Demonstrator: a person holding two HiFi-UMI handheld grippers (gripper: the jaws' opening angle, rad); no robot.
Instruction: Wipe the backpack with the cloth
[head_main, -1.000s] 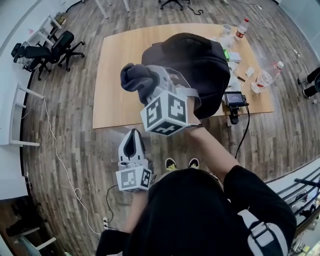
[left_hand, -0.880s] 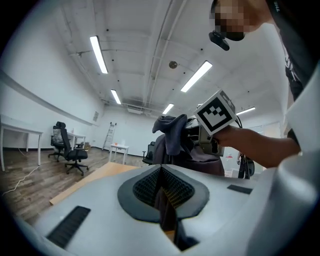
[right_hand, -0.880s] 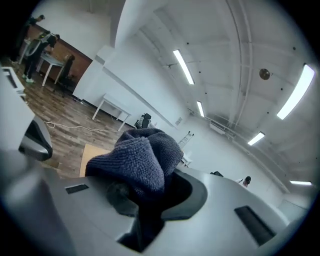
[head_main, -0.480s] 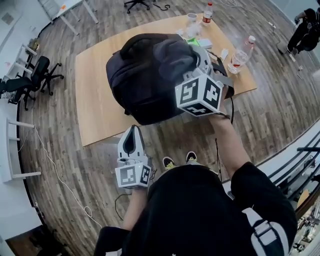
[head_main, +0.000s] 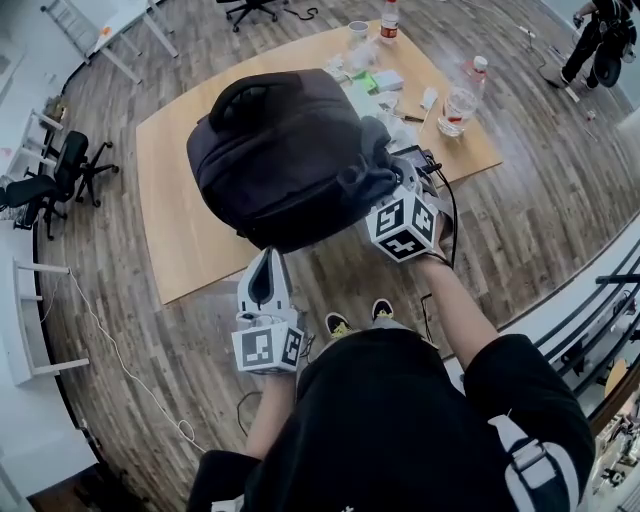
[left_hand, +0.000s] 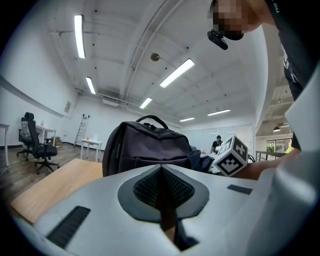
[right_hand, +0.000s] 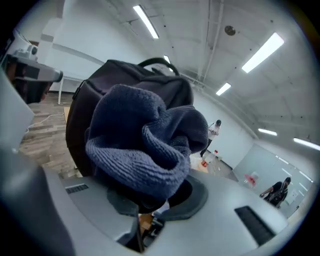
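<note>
Right gripper (right_hand: 150, 200) pinches bunched dark-blue knitted cloth (right_hand: 145, 145) against side of black fabric backpack (head_main: 280, 150) — left gripper (left_hand: 161, 172) jaws pressed together, empty.

cloth (right_hand: 145, 145) thick ribbed knit, soft; backpack (head_main: 285, 150) matt woven fabric; table (head_main: 170, 220) smooth wood.

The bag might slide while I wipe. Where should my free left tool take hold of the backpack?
Probably the arched top handle of the backpack, approached from above: it stands up as an open loop, thin enough for the jaws, and clear of the cloth on the right side.
</note>
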